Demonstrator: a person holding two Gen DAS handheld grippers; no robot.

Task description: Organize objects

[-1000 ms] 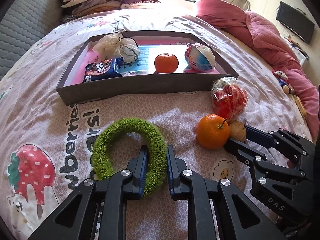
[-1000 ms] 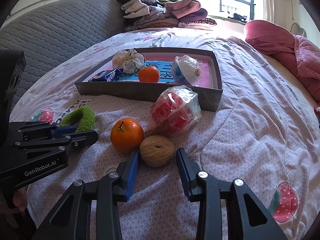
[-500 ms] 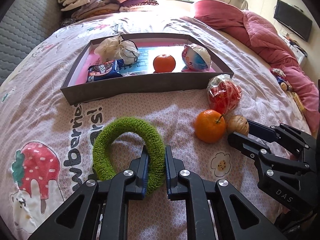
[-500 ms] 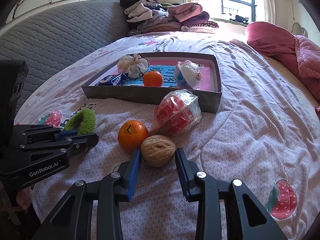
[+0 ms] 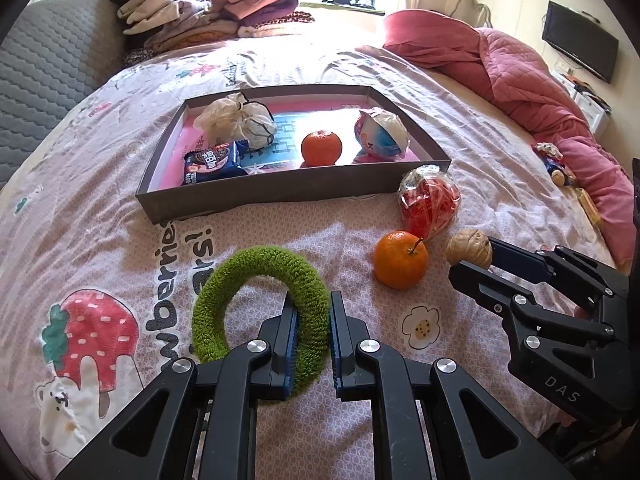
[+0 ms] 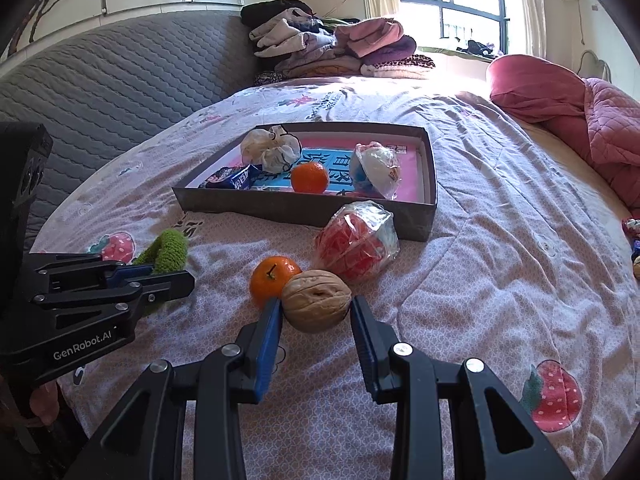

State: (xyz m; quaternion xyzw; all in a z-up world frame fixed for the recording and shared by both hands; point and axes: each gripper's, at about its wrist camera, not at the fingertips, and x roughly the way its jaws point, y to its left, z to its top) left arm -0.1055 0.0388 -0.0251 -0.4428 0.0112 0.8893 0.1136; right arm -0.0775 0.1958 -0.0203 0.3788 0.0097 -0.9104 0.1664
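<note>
- The left gripper (image 5: pixel 311 334) has its fingers pinched onto one side of the fuzzy green ring (image 5: pixel 262 304). The band is squeezed between the pads and the rest of the loop sticks out ahead and to its left, so I'd say it grabs the rim because that's the only thin bit to clamp.
- The right gripper (image 6: pixel 316 314) has the walnut (image 6: pixel 317 301) between its fingers, both pads right against the shell. It looks clamped and maybe slightly off the bedsheet (image 6: pixel 480 280), but I can't be sure it's lifted.
- Just ahead-left of the walnut sits a loose orange (image 6: pixel 274 280), touching or almost touching it. So the grip comes in from the near side to avoid bumping it, I guess.
- Ahead-right of the walnut is a plastic-wrapped red bundle (image 6: pixel 358 246), resting up against the tray's near wall.
- Further ahead is the cardboard tray (image 6: pixel 304 210), already holding a blue snack packet (image 6: pixel 234 176), a tied white bag (image 6: pixel 272 148), another orange (image 6: pixel 310 177) and a wrapped blue-white ball (image 6: pixel 376 170). There's free space near its right end, so that's probably where both things are headed.
</note>
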